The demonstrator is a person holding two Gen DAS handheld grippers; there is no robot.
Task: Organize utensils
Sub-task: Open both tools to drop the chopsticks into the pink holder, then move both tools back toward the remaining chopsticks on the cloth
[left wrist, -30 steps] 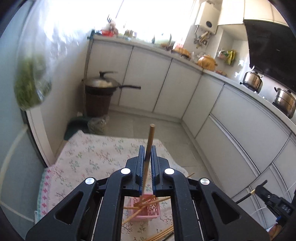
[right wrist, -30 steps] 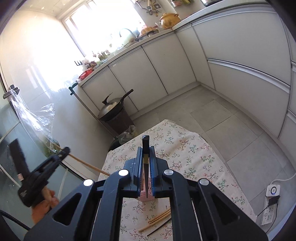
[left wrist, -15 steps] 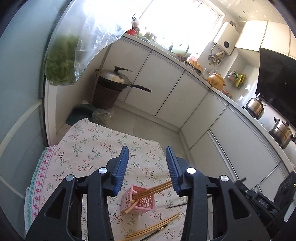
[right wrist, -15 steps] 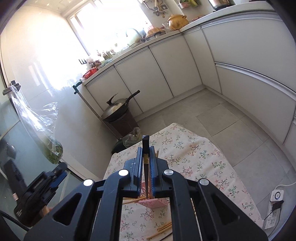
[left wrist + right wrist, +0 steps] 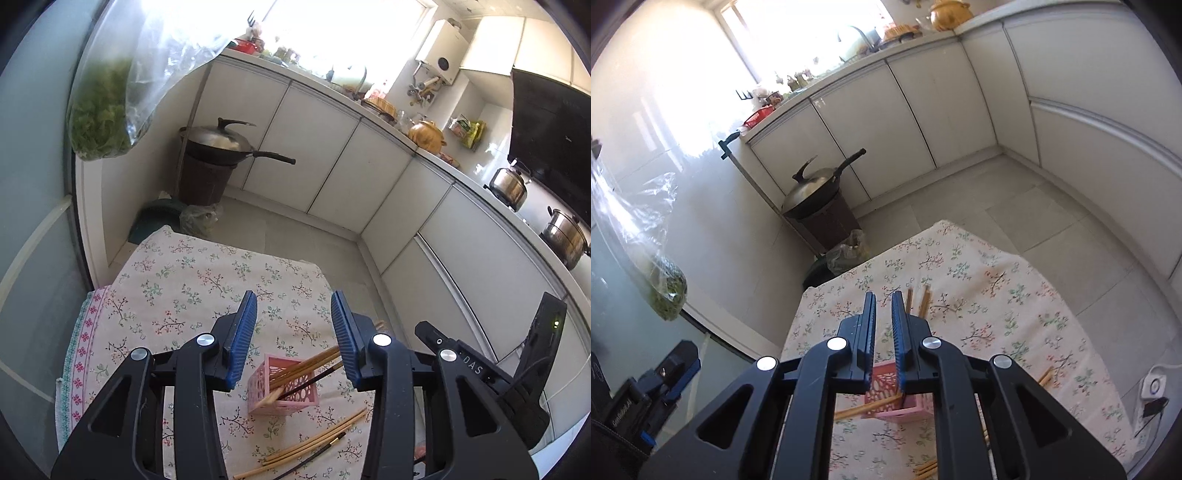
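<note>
A pink perforated basket [image 5: 282, 387] stands on the floral tablecloth [image 5: 177, 280] and holds several wooden chopsticks and one black chopstick [image 5: 310, 380] leaning to the right. My left gripper [image 5: 293, 317] is open and empty above the basket. More chopsticks [image 5: 314, 443] lie loose on the cloth near the front. In the right wrist view the basket [image 5: 886, 384] shows below my right gripper [image 5: 882, 306], whose jaws stand slightly apart with nothing between them. Chopstick tips [image 5: 925, 301] stick out beyond its fingers.
A wok [image 5: 221, 142] sits on a dark bin near the white cabinets [image 5: 325, 162]. A plastic bag of greens [image 5: 99, 114] hangs at the left. Steel pots [image 5: 509, 182] stand on the counter. The right gripper's body [image 5: 517, 369] is at the right.
My left gripper let go of a wooden chopstick into the basket and opened. My right gripper, shut on a black chopstick before, now has its jaws slightly apart and empty; the black chopstick rests in the basket.
</note>
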